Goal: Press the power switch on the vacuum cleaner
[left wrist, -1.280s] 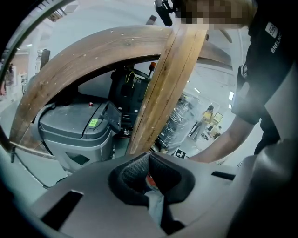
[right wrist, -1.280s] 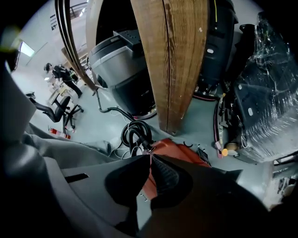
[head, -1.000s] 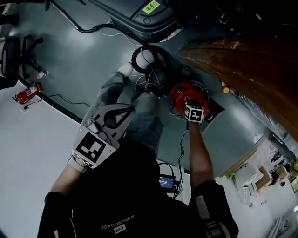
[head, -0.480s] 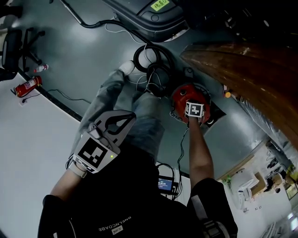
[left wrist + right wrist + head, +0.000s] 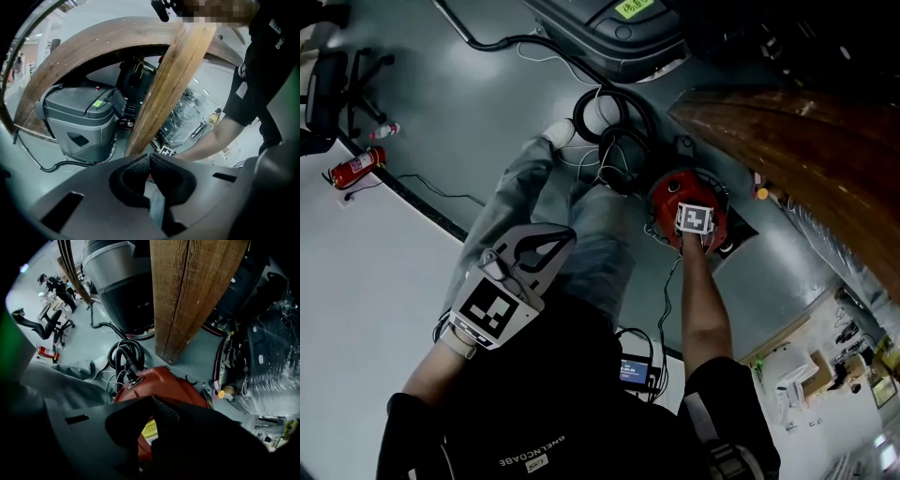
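Vacuum cleaner (image 5: pixel 667 195), red, on floor (image 5: pixel 487 112) just beside wooden reel (image 5: pixel 787 141), hose (image 5: pixel 123 352) plugged into its top. Right gripper (image 5: pixel 152 400) low over it, closed tight, holding nothing. Left gripper (image 5: pixel 150 155) raised near torso (image 5: pixel 553 394), likewise closed and empty. Switch not made out. Press straight down with joined tips, squarely, clear of hose socket (image 5: pixel 132 382), then lift off.

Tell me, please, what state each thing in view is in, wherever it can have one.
vacuum cleaner, standing on the floor, hose plugged in.
hose, coiled beside the vacuum cleaner.
right gripper, jaws shut, empty, tips over the vacuum cleaner's red body; contact unclear.
left gripper, jaws shut, empty, held away from the vacuum cleaner.
fire extinguisher, lying on its side.
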Demonstrator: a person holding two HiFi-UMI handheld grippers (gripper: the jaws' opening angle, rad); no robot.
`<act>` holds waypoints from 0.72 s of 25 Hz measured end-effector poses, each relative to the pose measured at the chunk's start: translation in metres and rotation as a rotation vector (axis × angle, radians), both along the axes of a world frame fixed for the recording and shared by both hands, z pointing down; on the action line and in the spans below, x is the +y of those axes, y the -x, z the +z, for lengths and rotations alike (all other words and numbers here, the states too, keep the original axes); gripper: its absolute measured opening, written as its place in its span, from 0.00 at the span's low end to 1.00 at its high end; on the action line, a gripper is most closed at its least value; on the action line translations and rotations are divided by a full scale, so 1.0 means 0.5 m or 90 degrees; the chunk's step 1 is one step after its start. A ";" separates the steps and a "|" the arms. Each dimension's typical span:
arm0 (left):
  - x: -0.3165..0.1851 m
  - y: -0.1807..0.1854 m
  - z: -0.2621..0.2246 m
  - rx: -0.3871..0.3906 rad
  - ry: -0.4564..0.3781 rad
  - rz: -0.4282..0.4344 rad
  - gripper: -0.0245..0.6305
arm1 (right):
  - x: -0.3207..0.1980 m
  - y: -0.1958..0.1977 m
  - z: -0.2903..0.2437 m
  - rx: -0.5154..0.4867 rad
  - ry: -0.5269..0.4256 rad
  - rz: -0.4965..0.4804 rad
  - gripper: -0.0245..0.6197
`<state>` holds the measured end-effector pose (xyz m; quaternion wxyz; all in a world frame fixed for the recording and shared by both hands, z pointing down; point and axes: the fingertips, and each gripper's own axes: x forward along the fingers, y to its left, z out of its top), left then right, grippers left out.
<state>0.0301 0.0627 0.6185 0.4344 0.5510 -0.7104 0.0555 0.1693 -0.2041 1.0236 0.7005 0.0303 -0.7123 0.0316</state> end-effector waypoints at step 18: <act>0.012 0.053 -0.122 -0.031 -0.052 0.017 0.06 | 0.174 0.130 -0.250 -0.066 0.098 0.029 0.08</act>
